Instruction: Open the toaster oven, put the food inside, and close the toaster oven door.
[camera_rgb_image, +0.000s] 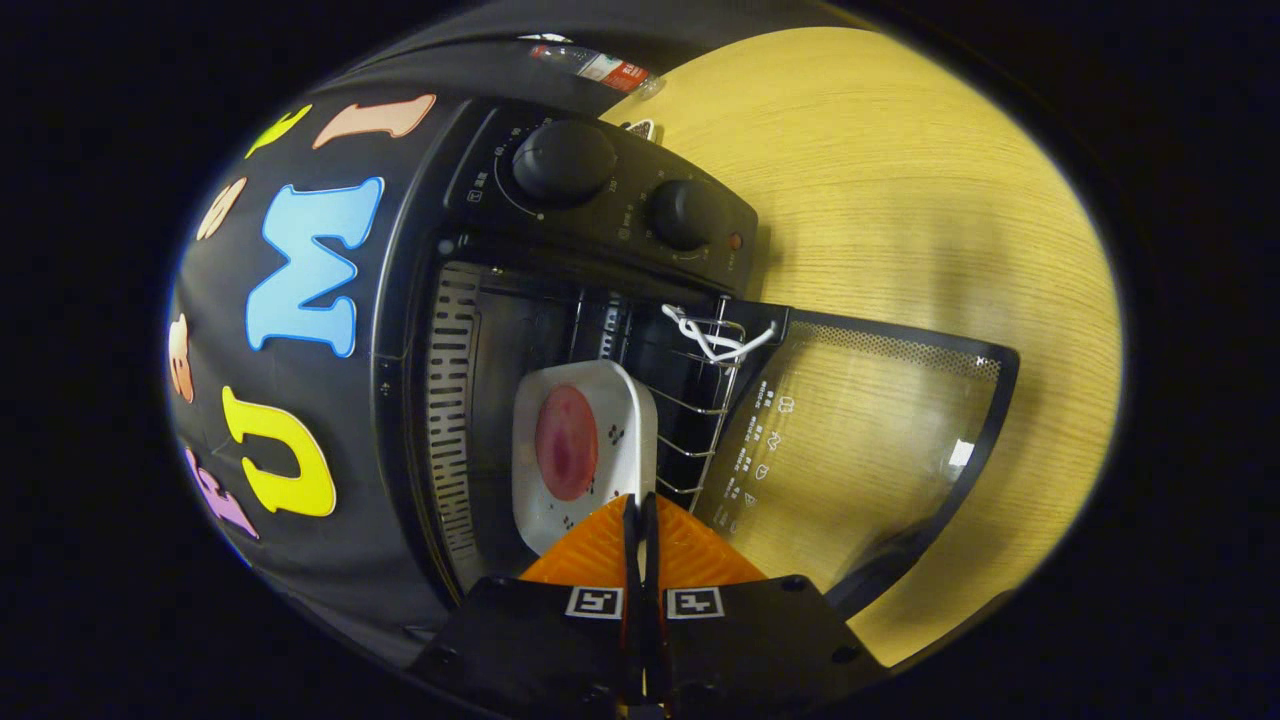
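**Plate in the open oven, fingers closed at its rim**

Inside the black toaster oven (560, 300), on a wire rack (705, 400): a white rounded-square plate (585, 450) bearing a round slice of pink-red food (566, 442). Small dark speckles on the plate's face. Around the two black knobs (563, 160) on the control panel, white printed marks and numbers, too small to read. More white symbols in a column on the glass door (860, 440), swung fully open over the pale wooden tabletop (900, 180); also illegible. A white cord (715, 340) knotted at the rack's far corner. Beyond the oven, a clear plastic bottle with a red label (600, 65), lying down, its print blurred.

Gripper (640, 510): fingers pressed together, just a thin slit between them, tips right at the plate's near rim. Whether the rim is pinched cannot be told. Square black-and-white markers on the gripper body.
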